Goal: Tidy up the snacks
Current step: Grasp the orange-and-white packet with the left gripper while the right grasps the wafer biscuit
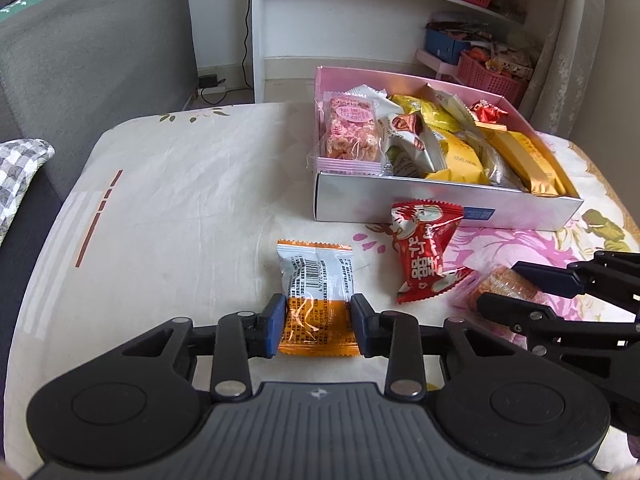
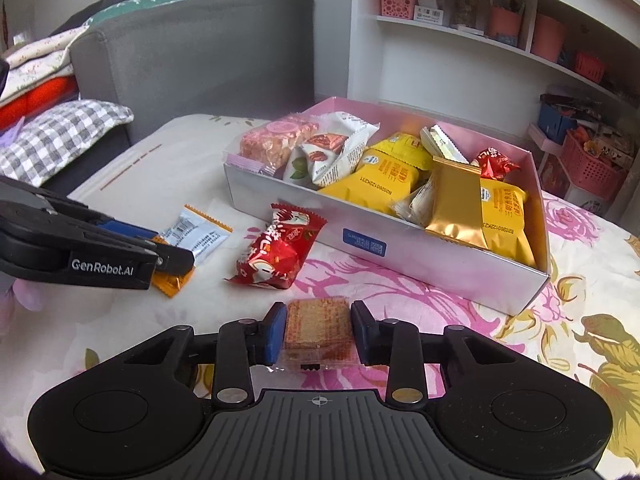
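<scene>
An orange and white snack packet (image 1: 316, 272) lies on the floral cloth, and my left gripper (image 1: 320, 322) is shut on its orange end. In the right wrist view my right gripper (image 2: 319, 330) is shut on a clear-wrapped square biscuit (image 2: 318, 322) that rests on the cloth. A red packet (image 1: 424, 252) lies loose between the two, just in front of the pink and white box (image 1: 400, 202). The box holds several yellow, gold, white and pink snacks. My left gripper (image 2: 176, 258) also shows at the left of the right wrist view, clamped on the same orange packet (image 2: 196, 234).
A grey sofa (image 1: 92, 52) with a checked cushion (image 2: 60, 136) stands to the left of the table. White shelves (image 2: 460, 48) and a pink basket (image 1: 490, 78) stand behind the box. The cloth (image 1: 172, 200) left of the box is bare.
</scene>
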Tool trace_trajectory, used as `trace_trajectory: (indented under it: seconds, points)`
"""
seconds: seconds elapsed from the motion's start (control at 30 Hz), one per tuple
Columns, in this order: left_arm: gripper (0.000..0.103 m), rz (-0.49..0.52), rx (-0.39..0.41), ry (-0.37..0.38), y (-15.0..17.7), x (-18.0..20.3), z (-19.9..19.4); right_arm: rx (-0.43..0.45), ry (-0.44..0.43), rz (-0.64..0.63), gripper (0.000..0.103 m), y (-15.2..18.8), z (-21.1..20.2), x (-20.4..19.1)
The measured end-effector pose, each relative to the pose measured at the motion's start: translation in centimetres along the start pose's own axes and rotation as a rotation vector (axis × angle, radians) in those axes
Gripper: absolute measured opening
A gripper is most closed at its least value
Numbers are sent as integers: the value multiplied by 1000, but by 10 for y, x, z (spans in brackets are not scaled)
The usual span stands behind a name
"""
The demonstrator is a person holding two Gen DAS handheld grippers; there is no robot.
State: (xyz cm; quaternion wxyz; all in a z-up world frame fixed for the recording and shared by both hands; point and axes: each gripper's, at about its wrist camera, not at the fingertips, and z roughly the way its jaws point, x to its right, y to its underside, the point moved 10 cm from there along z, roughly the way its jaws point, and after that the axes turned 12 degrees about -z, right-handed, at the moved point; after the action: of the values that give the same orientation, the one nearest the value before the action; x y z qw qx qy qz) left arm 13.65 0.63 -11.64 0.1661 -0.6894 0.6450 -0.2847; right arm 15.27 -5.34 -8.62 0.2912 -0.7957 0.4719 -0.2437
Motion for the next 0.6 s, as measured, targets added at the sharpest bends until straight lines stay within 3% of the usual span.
trace_trajectory:
  seconds: [0.17, 0.2, 0.43, 0.53, 0.6]
  points:
    - [32, 1, 1, -4, 1, 0, -2, 18, -15, 52, 31, -5, -9, 4]
    - [32, -2, 2, -6, 2, 0, -2, 21, -14, 59, 21, -6, -10, 5]
    - [44, 23, 10, -32, 1, -2, 3, 2, -30, 98, 21, -2, -12, 10]
    - [48, 30, 2, -44, 3, -2, 8, -18, -42, 111, 29, 4, -9, 8]
    - [51, 37, -1, -50, 4, -2, 9, -31, -48, 118, 51, 7, -6, 7]
